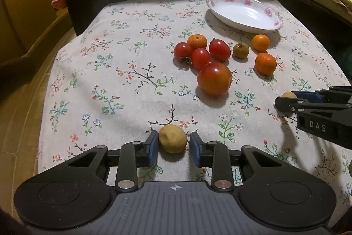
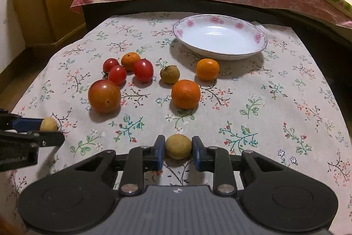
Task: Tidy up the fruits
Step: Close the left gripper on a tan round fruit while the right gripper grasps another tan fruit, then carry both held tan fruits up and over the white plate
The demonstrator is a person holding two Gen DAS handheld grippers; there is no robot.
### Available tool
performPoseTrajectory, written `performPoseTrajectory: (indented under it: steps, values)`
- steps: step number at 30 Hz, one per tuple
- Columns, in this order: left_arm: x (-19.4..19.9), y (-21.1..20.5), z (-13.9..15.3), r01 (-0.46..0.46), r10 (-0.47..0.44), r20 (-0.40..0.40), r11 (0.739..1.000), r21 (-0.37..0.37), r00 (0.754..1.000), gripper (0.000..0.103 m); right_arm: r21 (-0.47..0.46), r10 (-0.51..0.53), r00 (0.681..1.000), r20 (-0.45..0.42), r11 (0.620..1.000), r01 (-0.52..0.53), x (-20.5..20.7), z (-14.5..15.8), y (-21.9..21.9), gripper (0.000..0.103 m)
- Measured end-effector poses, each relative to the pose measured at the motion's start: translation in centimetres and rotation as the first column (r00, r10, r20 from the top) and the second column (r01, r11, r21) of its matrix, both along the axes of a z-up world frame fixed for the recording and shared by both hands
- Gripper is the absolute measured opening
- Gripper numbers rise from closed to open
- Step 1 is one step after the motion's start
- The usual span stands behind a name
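The left gripper point(image 1: 173, 142) stood narrow around a tan longan-like fruit point(image 1: 173, 138). Its left pad touched the skin; a thin gap appeared at the right pad, so firm contact on both sides could not be confirmed. The right gripper point(image 2: 178, 147) was closed to a narrow span on a second tan fruit point(image 2: 178, 146), both pads apparently touching. Whether either fruit was lifted or resting on the floral tablecloth point(image 2: 286, 85) could not be told.

In the right wrist view, the empty rose-rimmed plate point(image 2: 220, 54) lay at 12 o'clock from the held fruit, well apart. The remaining fruit lay between: a large tomato point(image 2: 104, 95) at 10 o'clock, three small tomatoes with an orange behind them, a darker longan point(image 2: 169, 74) and two more oranges point(image 2: 186, 94) toward 12.

Risks, as judged: the round, smooth fruits offer little pad contact and could roll out forward if a grip is loose or the gripper tips down. A low carry toward the plate could knock the loose fruit, which would roll on the cloth. The two grippers sit near each other and could collide.

Both held fruits were nearly spherical; no clear long axis or heading could be made out.
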State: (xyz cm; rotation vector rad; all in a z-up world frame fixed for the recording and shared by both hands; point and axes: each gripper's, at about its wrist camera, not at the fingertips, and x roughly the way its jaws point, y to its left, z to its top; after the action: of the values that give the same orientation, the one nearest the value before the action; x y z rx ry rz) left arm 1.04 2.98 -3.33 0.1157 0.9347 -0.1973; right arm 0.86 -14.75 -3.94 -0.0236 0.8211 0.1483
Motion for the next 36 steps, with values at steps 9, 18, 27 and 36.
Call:
performPoseTrajectory:
  steps: [9, 18, 27, 36]
  values:
    - [-0.2, -0.4, -0.2, 0.01, -0.01, 0.006, 1.0, 0.029, 1.0, 0.041, -0.009, 0.019, 1.0, -0.005, 1.0, -0.019, -0.3, 0.0, 0.2, 0.026]
    - [0.0, -0.7, 0.5, 0.036, -0.036, -0.004, 0.999, -0.011, 0.999, 0.035, 0.005, 0.023, 1.0, -0.009, 1.0, -0.023, -0.4, 0.3, 0.2, 0.026]
    - [2.2, -2.7, 2.6, 0.085, -0.082, 0.06, 0.994, -0.061, 0.995, 0.035, 0.044, 0.002, 1.0, 0.021, 0.999, -0.003, 0.6, 1.9, -0.5, 0.026]
    - [6.7, -6.4, 4.4, 0.171, -0.159, 0.143, 0.982, -0.076, 0.977, 0.035, 0.04, -0.048, 0.995, 0.089, 0.998, 0.044, 3.9, 4.1, -2.8, 0.026]
